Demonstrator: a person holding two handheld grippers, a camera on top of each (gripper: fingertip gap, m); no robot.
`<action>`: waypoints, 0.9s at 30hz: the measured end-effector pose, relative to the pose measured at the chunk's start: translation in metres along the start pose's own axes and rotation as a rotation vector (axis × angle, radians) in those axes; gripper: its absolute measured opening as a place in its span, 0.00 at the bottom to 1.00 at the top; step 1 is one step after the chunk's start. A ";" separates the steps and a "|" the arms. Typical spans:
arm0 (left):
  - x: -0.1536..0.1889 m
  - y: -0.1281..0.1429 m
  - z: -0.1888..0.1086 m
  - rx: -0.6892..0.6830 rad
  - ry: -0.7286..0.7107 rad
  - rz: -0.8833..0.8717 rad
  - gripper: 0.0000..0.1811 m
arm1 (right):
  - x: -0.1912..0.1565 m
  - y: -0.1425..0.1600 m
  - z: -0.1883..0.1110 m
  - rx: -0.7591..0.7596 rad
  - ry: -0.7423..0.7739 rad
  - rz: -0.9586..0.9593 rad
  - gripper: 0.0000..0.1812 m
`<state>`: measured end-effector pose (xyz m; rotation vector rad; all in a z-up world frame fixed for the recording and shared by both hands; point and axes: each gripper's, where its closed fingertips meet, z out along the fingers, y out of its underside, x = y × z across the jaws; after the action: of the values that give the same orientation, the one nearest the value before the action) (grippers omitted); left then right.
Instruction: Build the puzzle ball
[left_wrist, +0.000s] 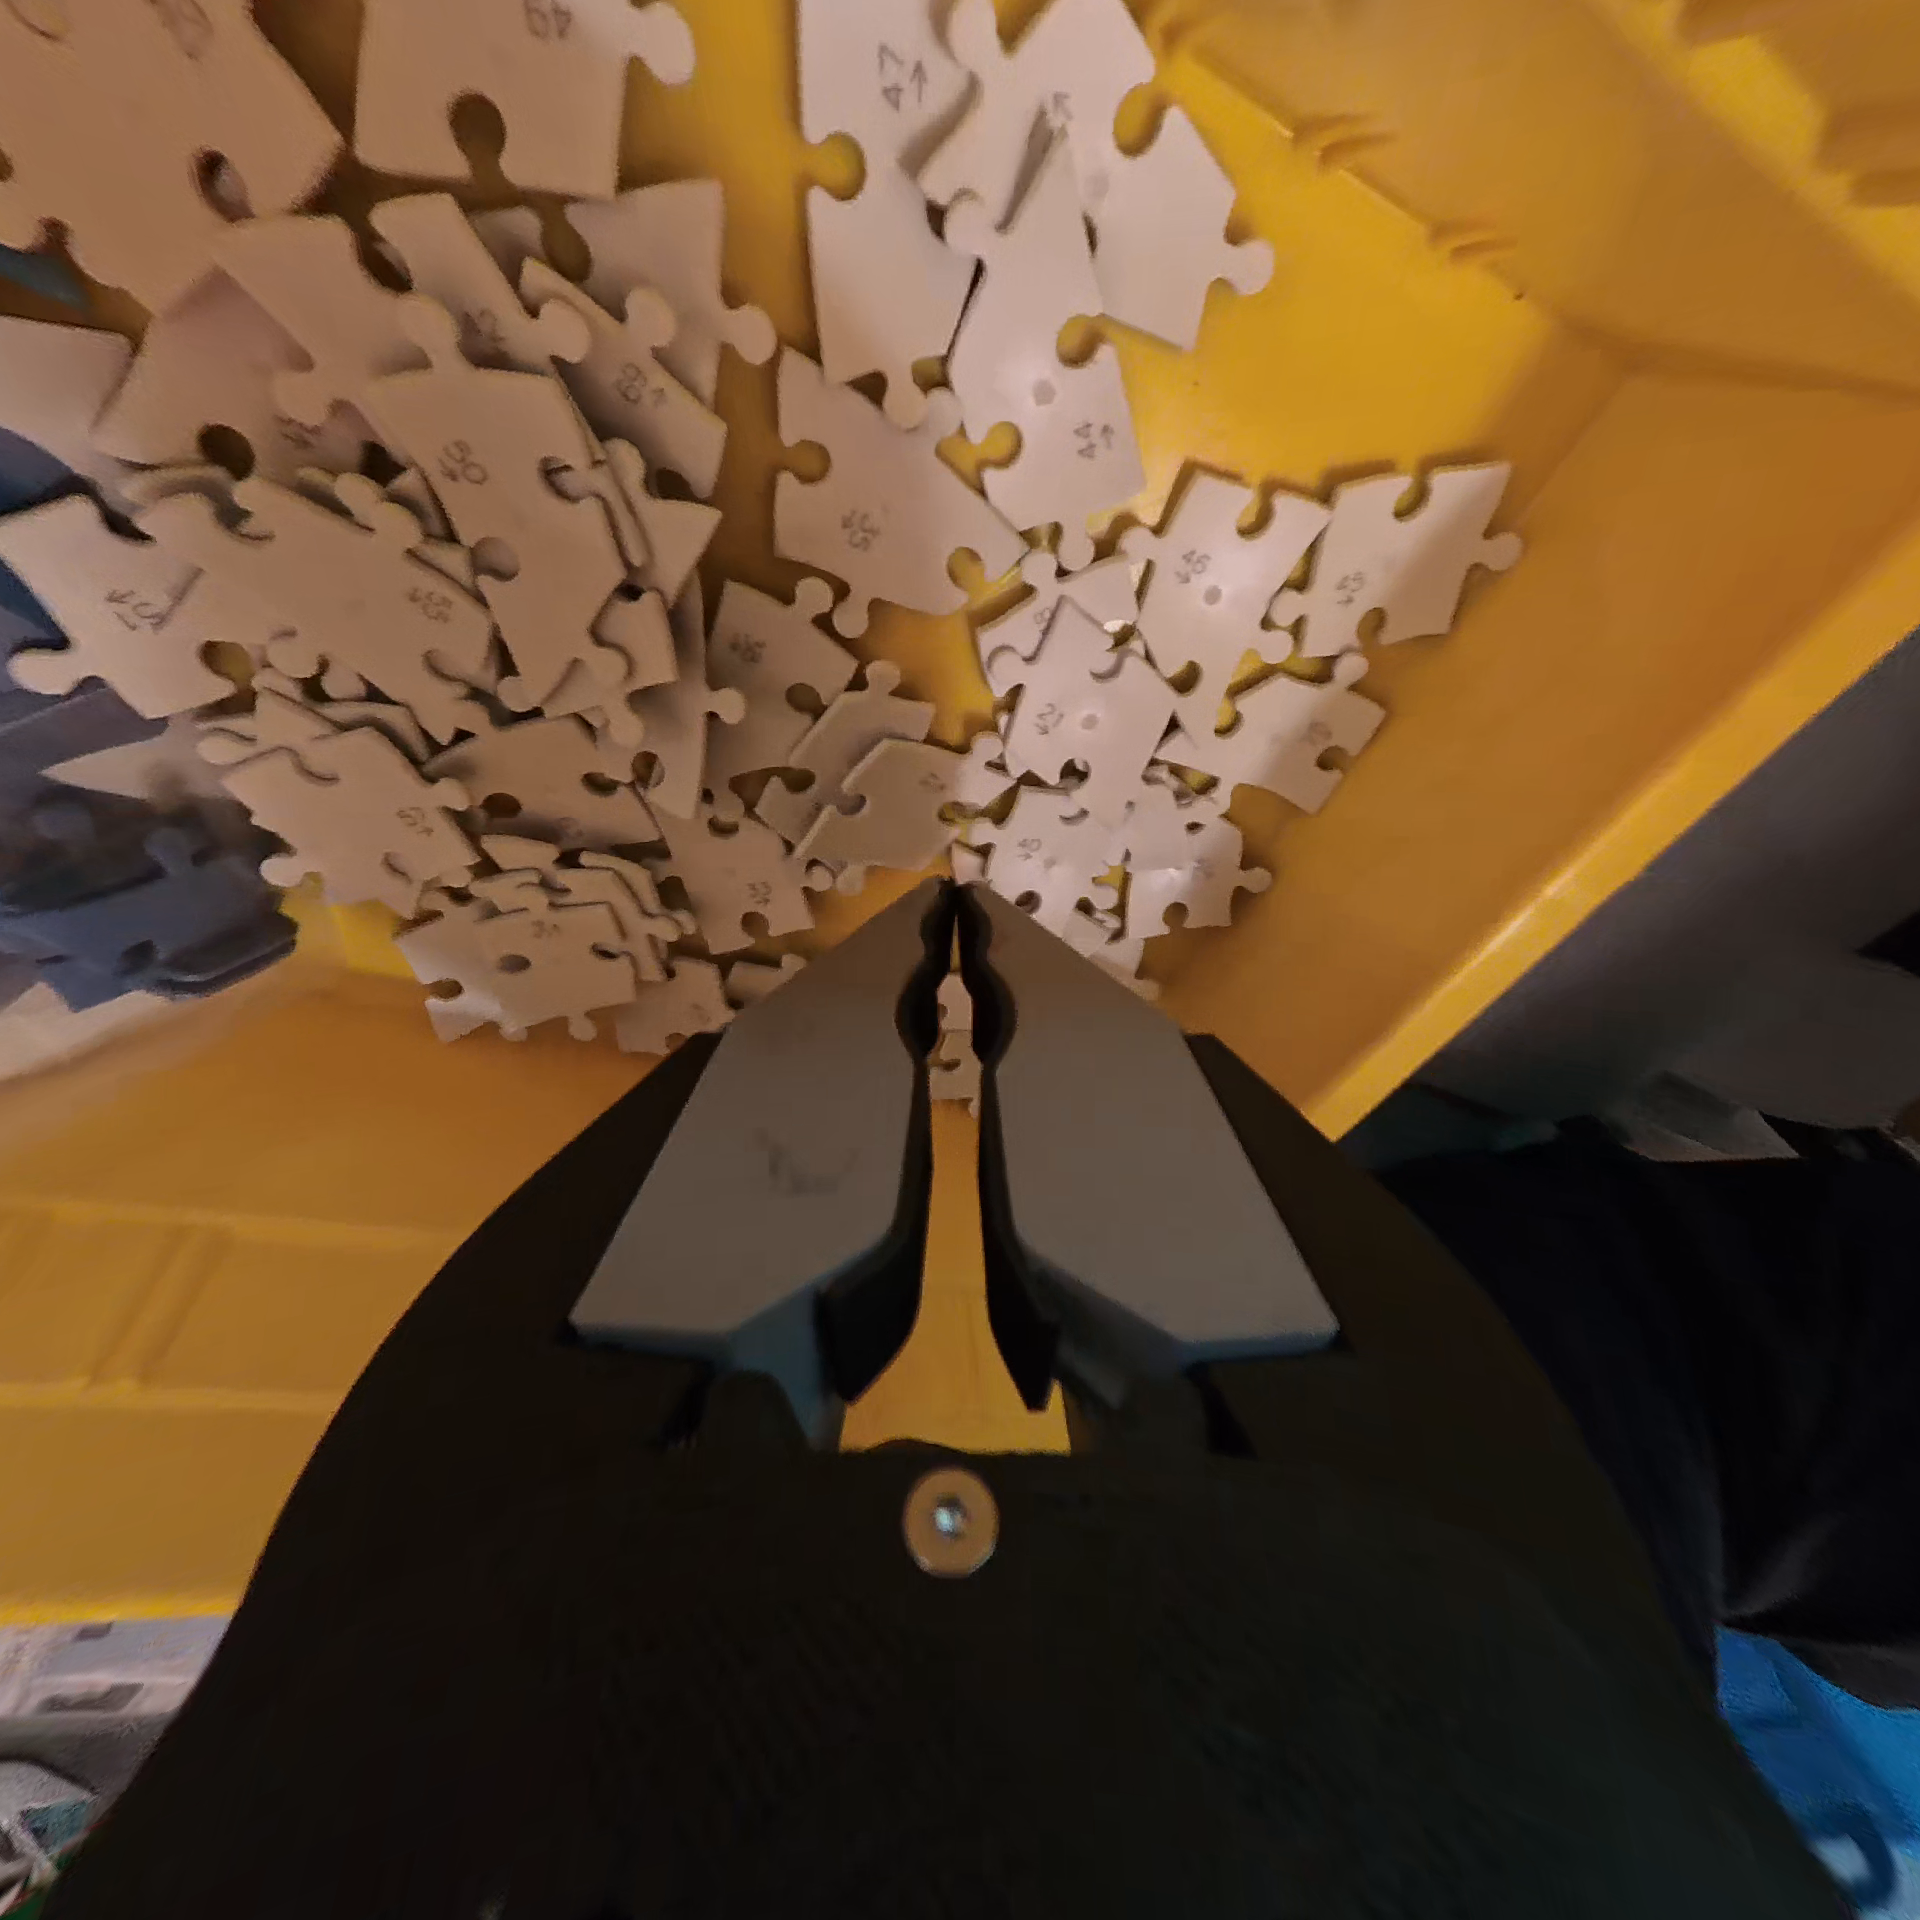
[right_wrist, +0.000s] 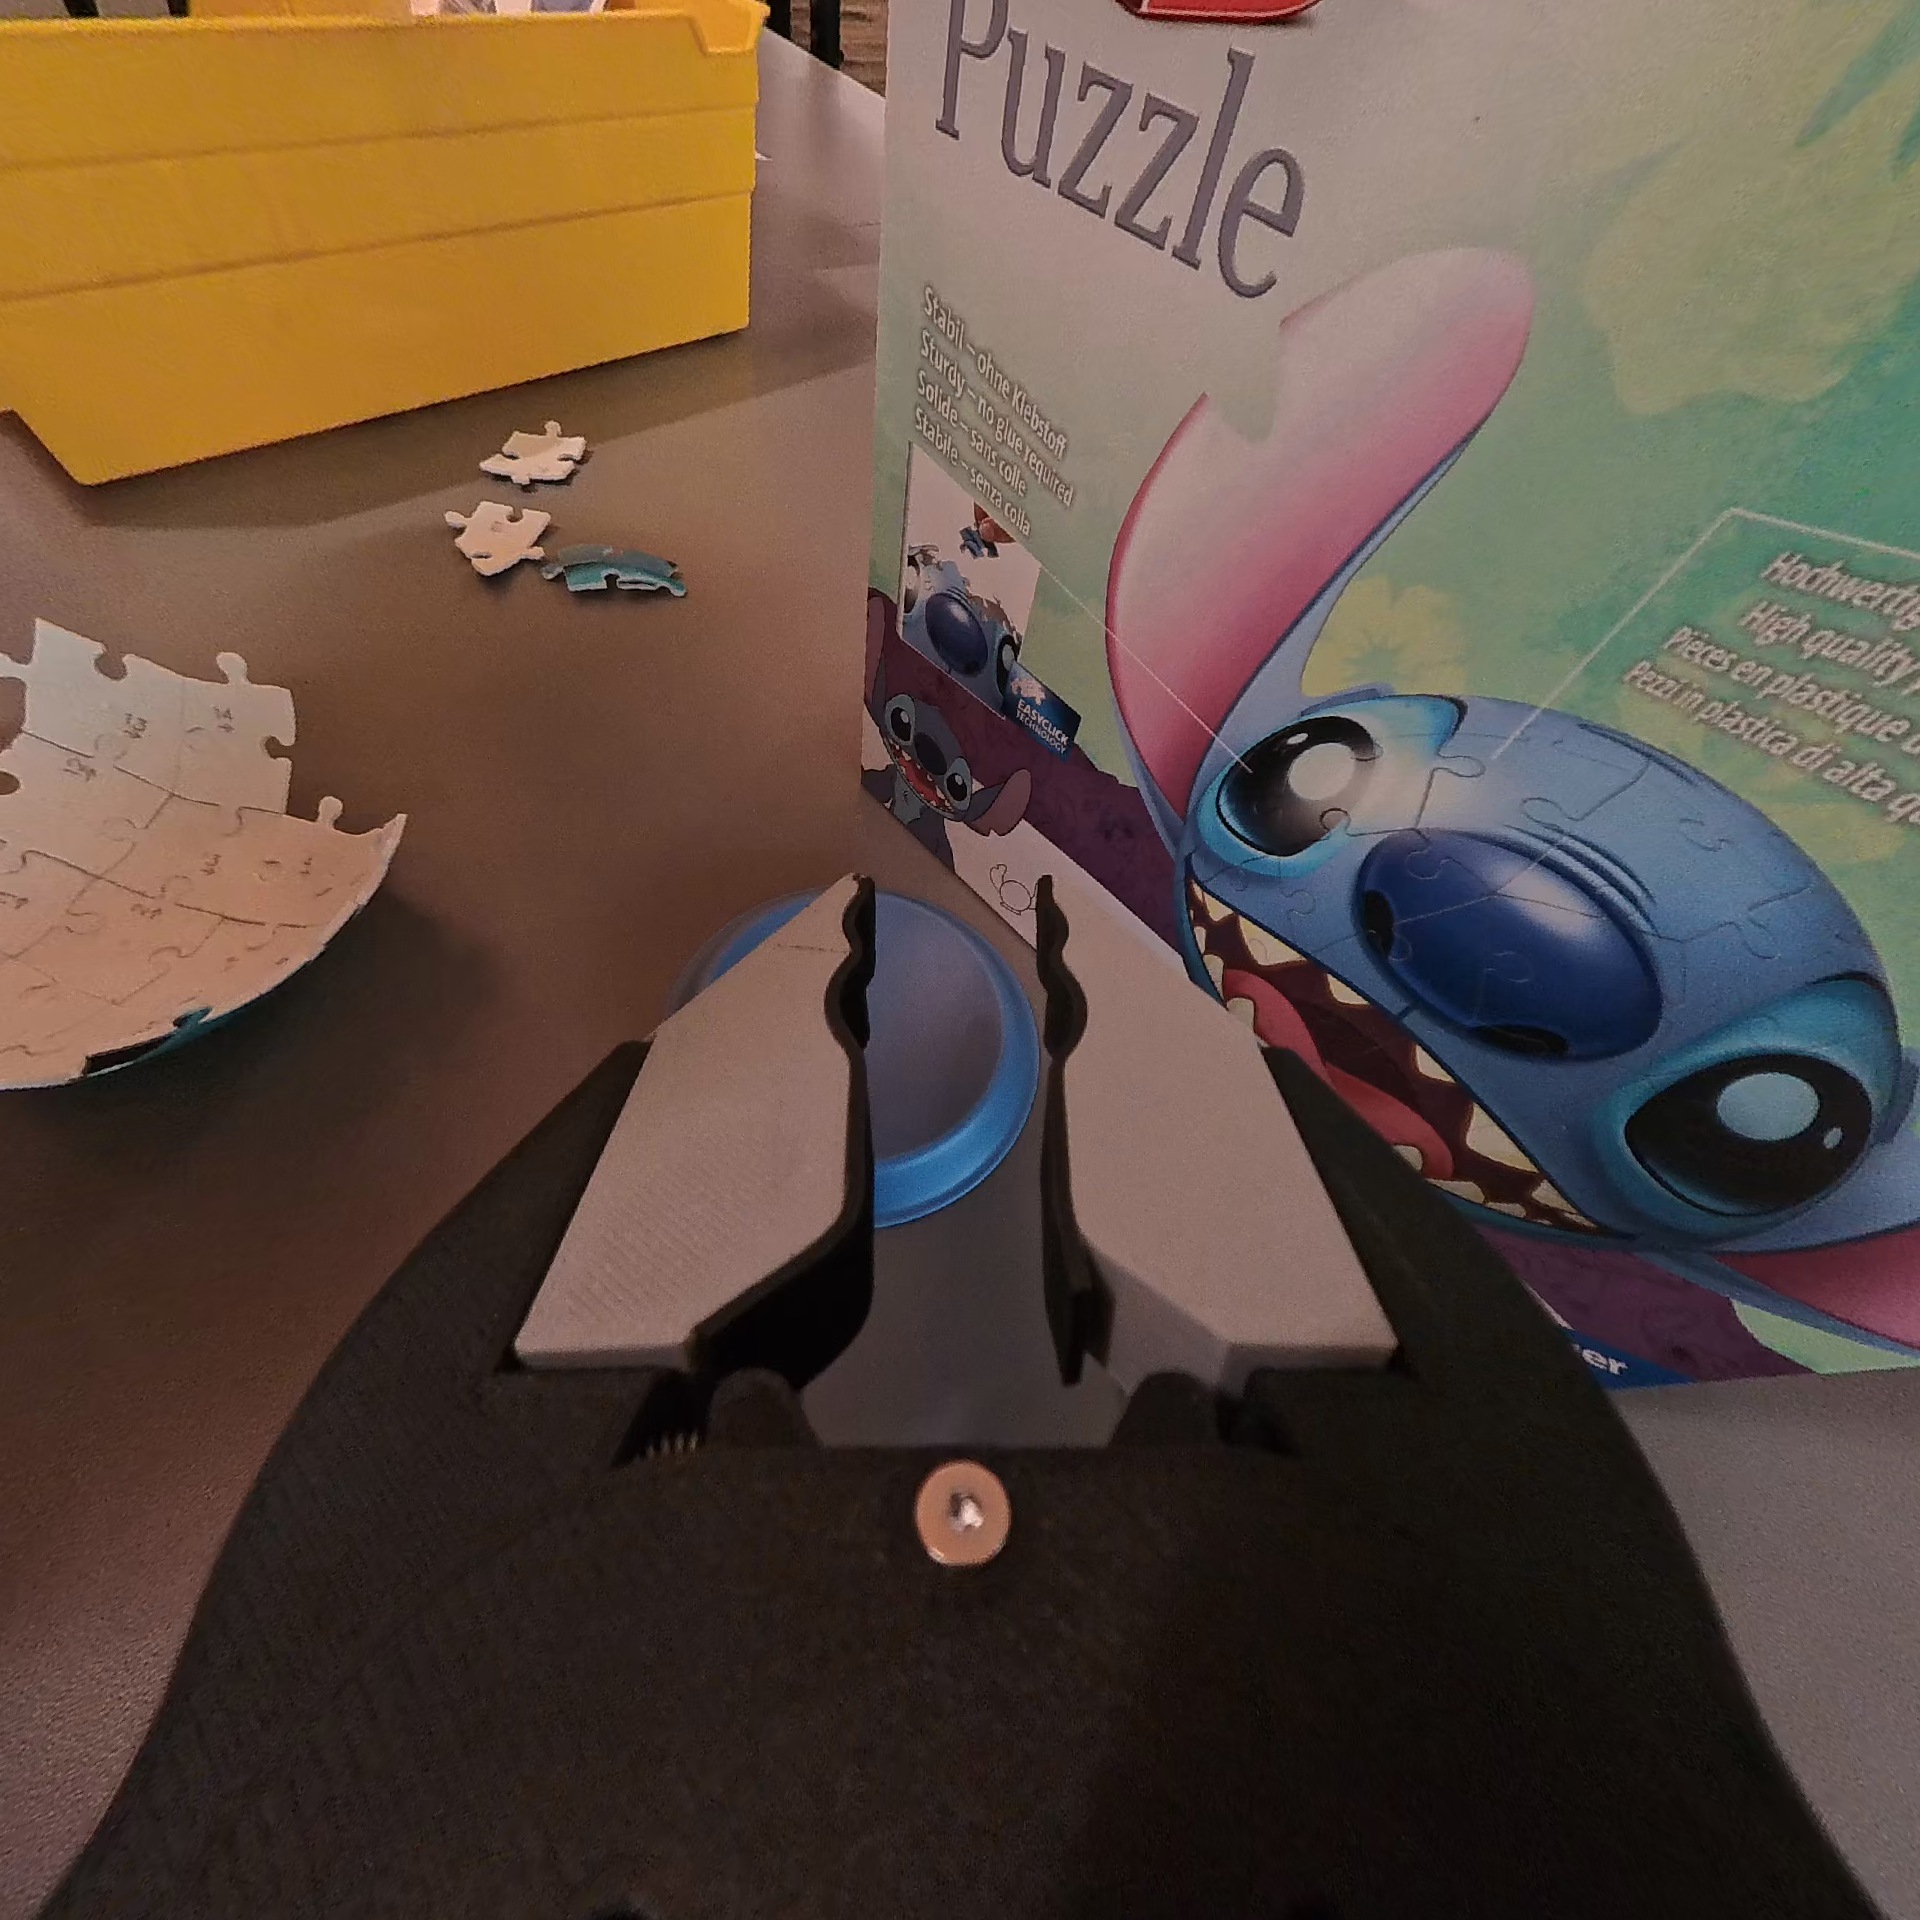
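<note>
In the left wrist view my left gripper (left_wrist: 951, 894) is inside a yellow bin (left_wrist: 1455, 727), low over a pile of white, face-down puzzle pieces (left_wrist: 582, 540). Its fingertips are pressed together just short of a greyish piece (left_wrist: 883, 810); I see nothing between the pads. In the right wrist view my right gripper (right_wrist: 951, 904) is open and empty, hovering over a blue ring stand (right_wrist: 956, 1049) on the table. A partly built puzzle ball shell (right_wrist: 156, 852), white inside up, lies at the left.
The puzzle box (right_wrist: 1455, 520) stands upright close on the right. The yellow bin also shows at the far left (right_wrist: 364, 239). Three loose pieces (right_wrist: 497, 535) lie on the grey table (right_wrist: 623, 779) near it. Dark blue pieces (left_wrist: 104, 883) lie at the bin's left. About 45 cm separates my left fingertips from my right.
</note>
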<state>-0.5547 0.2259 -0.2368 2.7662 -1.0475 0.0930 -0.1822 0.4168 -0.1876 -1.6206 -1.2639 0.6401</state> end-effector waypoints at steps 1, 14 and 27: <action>-0.001 -0.003 -0.004 0.025 -0.008 0.005 0.00 | 0.000 0.000 0.000 0.000 0.000 0.000 0.15; -0.010 -0.010 0.000 0.029 -0.058 0.045 0.00 | 0.001 -0.001 -0.001 0.005 0.005 0.001 0.15; -0.032 -0.016 -0.012 0.100 -0.187 0.078 0.00 | 0.000 0.000 0.000 -0.002 0.002 -0.003 0.15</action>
<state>-0.5679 0.2607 -0.2310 2.8680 -1.2274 -0.1087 -0.1817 0.4168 -0.1876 -1.6202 -1.2656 0.6356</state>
